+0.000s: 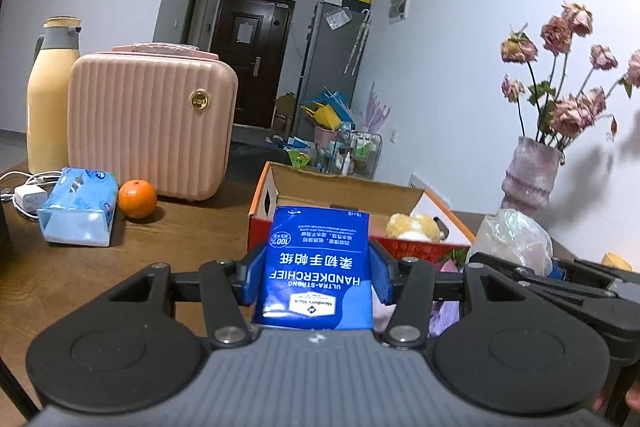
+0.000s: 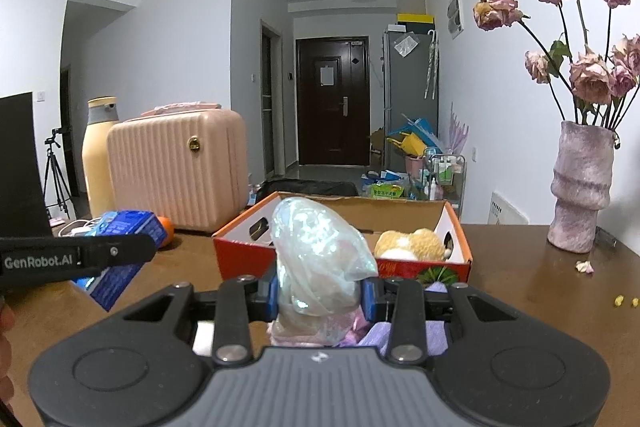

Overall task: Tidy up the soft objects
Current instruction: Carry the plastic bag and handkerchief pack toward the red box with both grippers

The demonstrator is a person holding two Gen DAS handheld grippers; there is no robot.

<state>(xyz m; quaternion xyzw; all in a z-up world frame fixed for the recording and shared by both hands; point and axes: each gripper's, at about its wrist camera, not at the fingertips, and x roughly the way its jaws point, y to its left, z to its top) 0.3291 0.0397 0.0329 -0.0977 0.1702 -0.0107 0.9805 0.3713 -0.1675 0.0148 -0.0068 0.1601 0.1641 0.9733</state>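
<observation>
Two grippers each pinch something soft just short of the box (image 2: pixel 248 251), an open cardboard carton with an orange-red printed front and oval hand holes, standing on the brown wood-grain counter (image 1: pixel 192 239). Left gripper (image 1: pixel 318 277): its blue jaws press on a flat, glossy blue tissue pack (image 1: pixel 318 267) with upside-down white print; the pack's near end is hidden by the gripper body. Right gripper (image 2: pixel 320 293): its jaws squeeze a crinkly, translucent bag (image 2: pixel 320 247) bulging above them, its pinkish contents too blurred to name. Inside the box lies a fuzzy tan-and-white plush (image 2: pixel 416 245), partly hidden by the box wall. Left of the box sit a ribbed pink case (image 1: pixel 152 131), a smooth orange (image 1: pixel 137 199) and a pale-blue soft pack (image 1: pixel 78 207), the last clear only in the left view. Right of the box, the rough pink vase (image 2: pixel 580 187) of dried roses shows whole only in the right view
</observation>
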